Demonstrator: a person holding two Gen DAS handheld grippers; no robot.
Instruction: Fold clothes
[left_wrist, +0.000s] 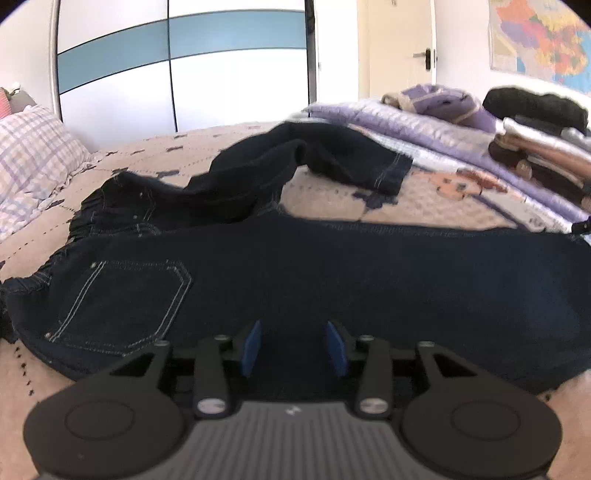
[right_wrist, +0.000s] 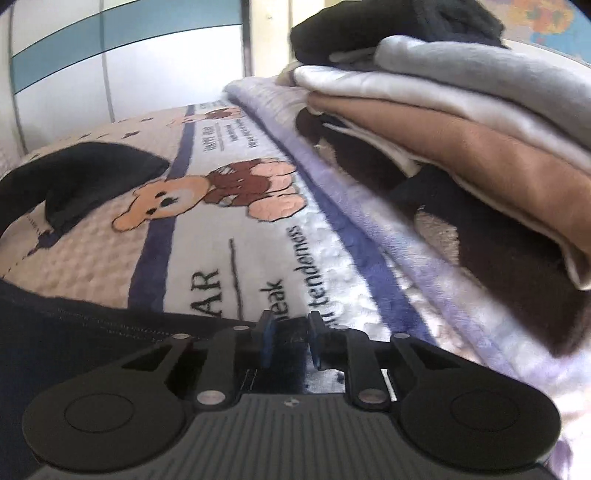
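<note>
Dark blue jeans (left_wrist: 332, 277) lie spread across the bed, back pocket to the left. One leg stretches right along the near side and the other bends away toward the far side. My left gripper (left_wrist: 295, 345) hovers low over the near leg, its blue pads (left_wrist: 253, 349) apart with no cloth pinched between them. In the right wrist view the jeans (right_wrist: 74, 332) fill the lower left, and my right gripper (right_wrist: 290, 338) has its pads narrow, with dark denim from the leg's end filling the gap between them. The far leg's end (right_wrist: 85, 173) shows at upper left.
The bed cover (right_wrist: 207, 258) carries a bear print and text. A stack of folded clothes (right_wrist: 480, 147) sits on a purple quilt (left_wrist: 406, 125) close to the right. A checked pillow (left_wrist: 33, 155) lies far left. A wardrobe (left_wrist: 184, 74) and a door (left_wrist: 399, 48) stand behind.
</note>
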